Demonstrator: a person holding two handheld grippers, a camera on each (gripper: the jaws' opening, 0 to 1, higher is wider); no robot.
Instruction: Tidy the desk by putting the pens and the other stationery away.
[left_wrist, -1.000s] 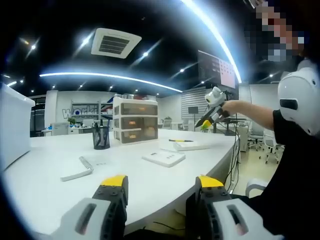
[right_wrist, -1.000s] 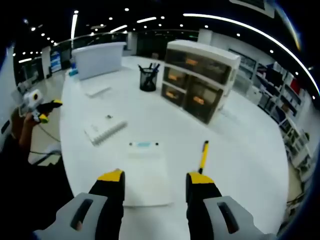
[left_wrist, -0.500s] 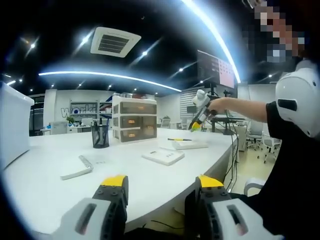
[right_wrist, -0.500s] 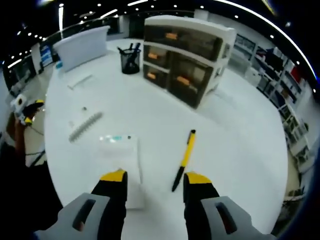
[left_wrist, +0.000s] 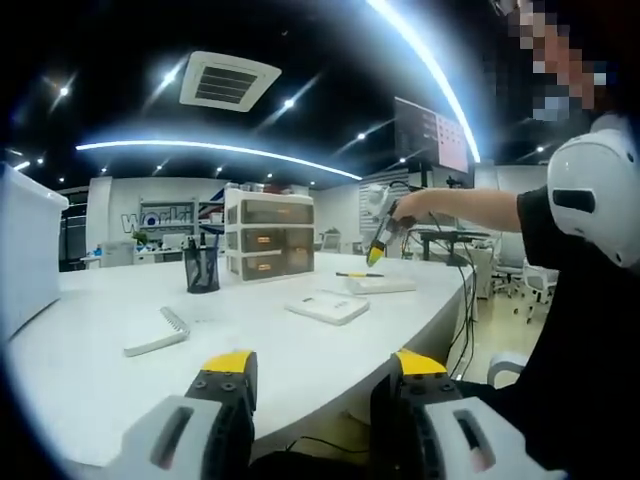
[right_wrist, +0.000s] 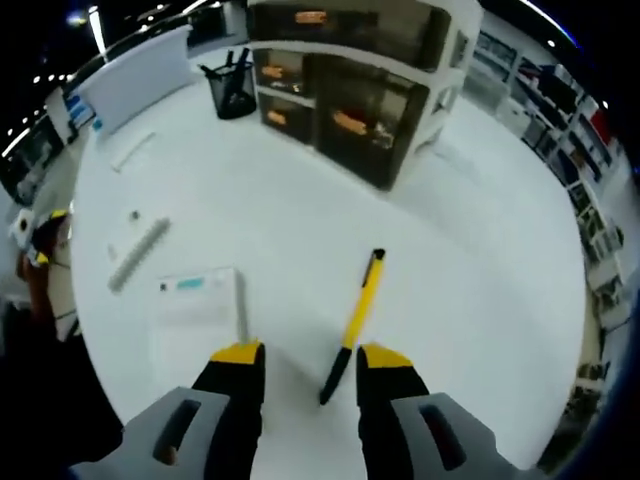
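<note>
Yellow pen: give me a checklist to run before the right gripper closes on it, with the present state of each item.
1. Right gripper open wide enough for the pen: ok, jaws apart.
2. Yellow pen between the jaws: ok, its dark tip lies in the gap, the body angled away.
3. Jaws down at the pen: cannot tell, height above the white desk is unclear.
4. Nothing else in the jaw path: ok, the white notebook lies beside the pen, apart from it.
5. Pen holder free to receive it: ok, upright by the drawer unit.
6. Left gripper out of the way: ok, open at the desk edge.
</note>
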